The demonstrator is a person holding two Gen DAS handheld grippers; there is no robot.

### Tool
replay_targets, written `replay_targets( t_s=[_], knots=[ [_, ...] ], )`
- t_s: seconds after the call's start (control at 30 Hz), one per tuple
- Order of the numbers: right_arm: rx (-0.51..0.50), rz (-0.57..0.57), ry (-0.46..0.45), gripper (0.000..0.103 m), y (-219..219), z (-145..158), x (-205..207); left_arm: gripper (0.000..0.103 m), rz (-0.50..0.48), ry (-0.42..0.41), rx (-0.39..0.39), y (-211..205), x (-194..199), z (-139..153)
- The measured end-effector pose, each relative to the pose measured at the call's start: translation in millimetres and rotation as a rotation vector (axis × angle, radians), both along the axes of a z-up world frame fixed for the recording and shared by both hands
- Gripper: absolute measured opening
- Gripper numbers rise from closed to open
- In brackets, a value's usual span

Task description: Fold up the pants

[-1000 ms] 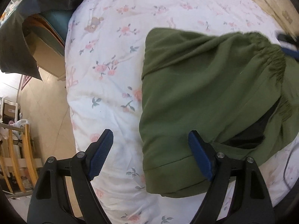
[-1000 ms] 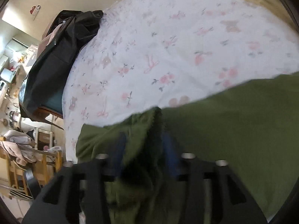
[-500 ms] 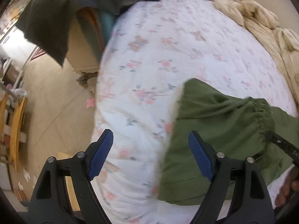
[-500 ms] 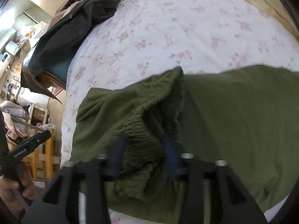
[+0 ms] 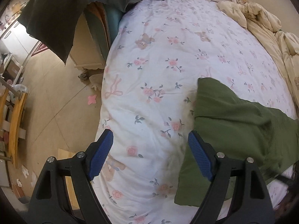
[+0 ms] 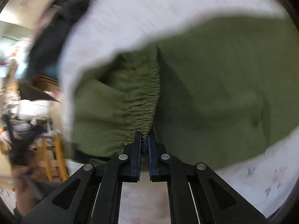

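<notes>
Olive green pants (image 5: 235, 123) lie on a white floral bedsheet (image 5: 168, 59). In the right wrist view my right gripper (image 6: 144, 140) is shut on the gathered elastic waistband (image 6: 149, 102) of the pants (image 6: 214, 85), which hangs folded over; that view is blurred by motion. My left gripper (image 5: 150, 155) hovers open above the sheet, nothing between its blue pads; its right finger (image 5: 198, 155) overlaps the pants' left edge in the picture.
Dark garments (image 5: 61, 13) drape over furniture beside the bed's far left corner. A cream quilt (image 5: 265, 26) is bunched along the right side. Tan floor (image 5: 50, 93) and a wooden chair (image 5: 15, 115) lie left of the bed edge.
My right gripper closed on the waistband and pulled it across, folding the pants. My left gripper backed off leftward and rolled, staying open.
</notes>
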State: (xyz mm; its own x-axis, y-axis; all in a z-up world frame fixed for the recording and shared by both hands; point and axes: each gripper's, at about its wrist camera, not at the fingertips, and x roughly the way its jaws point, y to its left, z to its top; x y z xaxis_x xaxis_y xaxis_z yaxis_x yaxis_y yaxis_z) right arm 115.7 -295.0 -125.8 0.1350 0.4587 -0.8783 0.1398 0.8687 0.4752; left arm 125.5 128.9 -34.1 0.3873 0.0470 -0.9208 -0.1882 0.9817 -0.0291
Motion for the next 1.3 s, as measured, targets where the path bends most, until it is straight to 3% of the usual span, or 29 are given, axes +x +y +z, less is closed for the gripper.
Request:
replay_targets(
  t_s=[0.07, 0.17, 0.23, 0.27, 0.3, 0.4, 0.5, 0.6, 0.67, 0.7, 0.77, 0.83, 0.9, 0.97, 1.03, 1.13, 1.2, 1.3],
  knots=[
    [0.015, -0.008, -0.005, 0.01, -2, 2, -1, 0.08, -0.001, 0.009, -0.002, 0, 0, -2],
    [-0.007, 0.029, -0.084, 0.023, -5, 34, 5, 0.08, -0.004, 0.02, -0.006, -1, 0, -4],
    [-0.007, 0.043, -0.154, 0.044, -12, 57, 16, 0.08, -0.008, 0.022, -0.005, -2, 0, -6],
    [-0.002, 0.033, -0.186, 0.065, -15, 66, 21, 0.08, -0.006, 0.022, -0.005, -2, 1, -6],
    [0.012, 0.005, -0.229, 0.07, -20, 73, 29, 0.08, -0.006, 0.024, -0.005, -3, 2, -7],
    [0.06, -0.101, -0.256, 0.07, -31, 71, 62, 0.08, -0.007, 0.029, -0.006, -8, 5, -8],
    [0.081, -0.155, -0.174, 0.07, -25, 31, 93, 0.08, -0.026, 0.029, 0.011, -17, 8, -9],
    [0.129, -0.115, -0.08, 0.069, -3, -14, 111, 0.08, -0.028, 0.029, 0.017, -20, 11, -11],
    [0.169, -0.079, -0.083, 0.057, 13, -20, 116, 0.08, -0.017, 0.039, 0.014, -20, 14, -13],
    [0.136, -0.034, -0.126, 0.038, 24, -12, 117, 0.08, -0.01, 0.045, 0.006, -18, 15, -15],
    [0.125, 0.014, -0.162, 0.02, 33, -3, 117, 0.08, -0.008, 0.054, -0.003, -18, 17, -17],
    [0.177, 0.011, -0.17, 0.013, 22, 1, 113, 0.08, -0.02, 0.054, 0.002, -21, 20, -17],
    [0.174, 0.001, -0.259, 0.012, 2, 23, 110, 0.08, -0.025, 0.05, 0.004, -23, 22, -16],
    [0.185, -0.082, -0.3, 0.012, -24, 33, 114, 0.08, -0.028, 0.046, -0.002, -25, 23, -15],
    [0.091, -0.088, -0.3, 0.013, -32, 29, 122, 0.08, -0.035, 0.049, -0.002, -28, 24, -17],
    [0.016, 0.003, -0.135, 0.023, -29, -3, 135, 0.08, -0.043, 0.067, 0.001, -32, 24, -21],
    [-0.062, 0.054, -0.118, 0.056, -30, -2, 132, 0.08, -0.047, 0.083, -0.002, -34, 22, -25],
    [-0.199, 0.101, -0.174, 0.064, -35, 27, 122, 0.08, -0.071, 0.116, 0.0, -39, 16, -34]
  ],
)
